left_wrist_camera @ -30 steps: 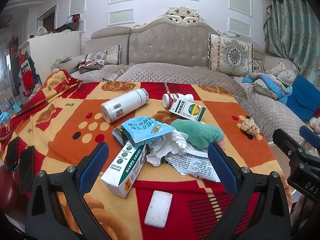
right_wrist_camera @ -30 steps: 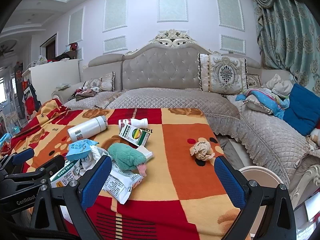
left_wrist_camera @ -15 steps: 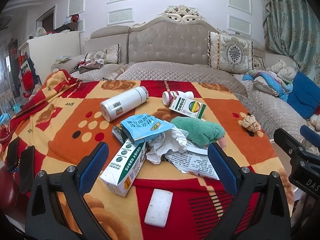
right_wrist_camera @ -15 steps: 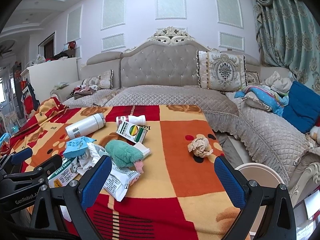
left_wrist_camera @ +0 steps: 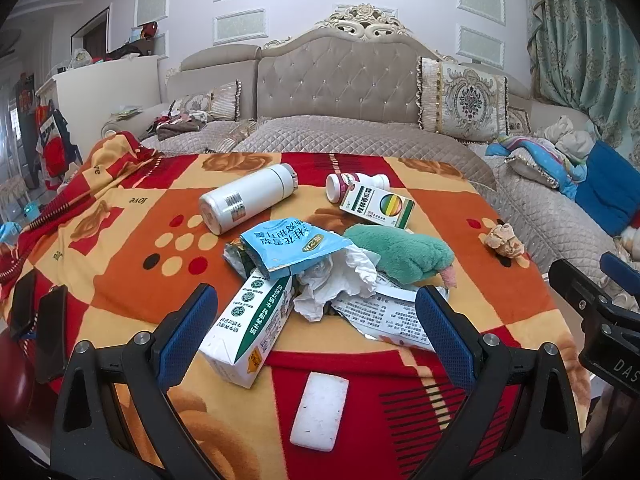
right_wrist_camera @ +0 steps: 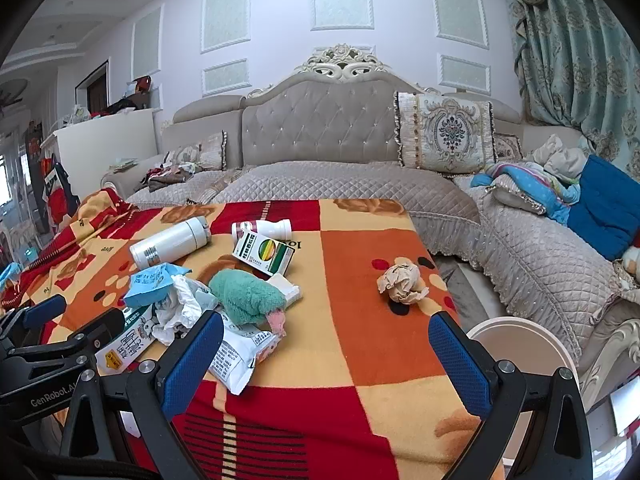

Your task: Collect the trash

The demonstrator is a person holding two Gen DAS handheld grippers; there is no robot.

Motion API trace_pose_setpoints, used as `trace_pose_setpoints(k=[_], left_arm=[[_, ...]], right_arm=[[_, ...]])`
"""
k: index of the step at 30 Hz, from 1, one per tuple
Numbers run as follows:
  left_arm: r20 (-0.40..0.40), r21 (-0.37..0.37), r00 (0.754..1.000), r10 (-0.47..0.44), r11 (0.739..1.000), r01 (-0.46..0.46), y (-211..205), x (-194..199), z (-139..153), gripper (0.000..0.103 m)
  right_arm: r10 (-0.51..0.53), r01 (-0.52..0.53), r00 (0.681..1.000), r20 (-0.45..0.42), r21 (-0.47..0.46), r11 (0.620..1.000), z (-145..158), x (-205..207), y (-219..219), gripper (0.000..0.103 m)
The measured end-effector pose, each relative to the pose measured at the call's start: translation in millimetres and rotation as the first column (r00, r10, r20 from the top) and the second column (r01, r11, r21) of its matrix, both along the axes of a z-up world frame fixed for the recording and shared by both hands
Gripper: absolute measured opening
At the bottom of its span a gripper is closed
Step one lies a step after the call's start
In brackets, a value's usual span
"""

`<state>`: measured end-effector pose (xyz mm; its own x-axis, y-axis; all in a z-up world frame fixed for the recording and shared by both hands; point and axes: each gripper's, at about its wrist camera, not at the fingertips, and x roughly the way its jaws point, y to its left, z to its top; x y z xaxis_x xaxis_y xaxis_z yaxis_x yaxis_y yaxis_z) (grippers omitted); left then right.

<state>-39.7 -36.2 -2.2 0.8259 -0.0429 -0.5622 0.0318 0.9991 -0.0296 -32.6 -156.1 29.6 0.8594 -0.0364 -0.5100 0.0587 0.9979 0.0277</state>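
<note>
The patchwork red, orange and yellow fleece blanket point(right_wrist_camera: 360, 360) lies ahead of and below both tools, and a round cream-rimmed bin point(right_wrist_camera: 528, 340) sits just outside the right gripper's point(right_wrist_camera: 324, 356) right finger. The heap of trash, a white-and-green carton point(left_wrist_camera: 248, 328), blue foil pouch point(left_wrist_camera: 288, 246) and crumpled white tissue point(left_wrist_camera: 340, 284), lies dead ahead between the left gripper's point(left_wrist_camera: 316, 332) spread, empty fingers, carton's length running roughly fore-and-aft. The crumpled tan paper ball point(right_wrist_camera: 402, 282) sits alone, ahead between the right gripper's equally spread, empty fingers, so I judge each hand has its own nearer target.

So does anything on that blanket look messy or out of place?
Yes. A white flask lies tipped on its side, and a torn blue packet, crumpled tissue and a toppled carton sit heaped together mid-blanket.
</note>
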Motion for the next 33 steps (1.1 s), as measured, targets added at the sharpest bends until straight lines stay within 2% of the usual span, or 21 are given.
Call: trace_pose_setpoints(k=[12,19,25,31,33], left_arm=[[-0.036,0.008,0.999,0.006,1.000,-0.006,7,2,-8,0.099],[-0.106,0.052,0.993,-0.045,0.997,0.051,26,-5,-14,0.099],[-0.235,0.034,0.964,-0.127,0.990,0.138,42,-16,-33,0.099],[-0.274,0.026,0.947,-0.169,0.983,0.183,28,-14,-48,0.099],[-0.311,0.007,0.934,-0.173,0.983,0.184,25,-5,-56,0.099]], right_arm=[[0.021,-0.021,0.999,-0.040,-0.006,1.000,-9,5,1,0.102],[0.067,-0.067,0.990,-0.125,0.005,0.998,-22,11,-2,0.102],[0.119,-0.096,0.965,-0.234,0.109,0.989,-42,19,-11,0.102],[0.169,-0.133,0.932,-0.320,0.131,0.982,-56,28,-2,0.102],[0.196,-0.160,0.922,-0.333,0.131,0.978,-60,30,2,0.102]])
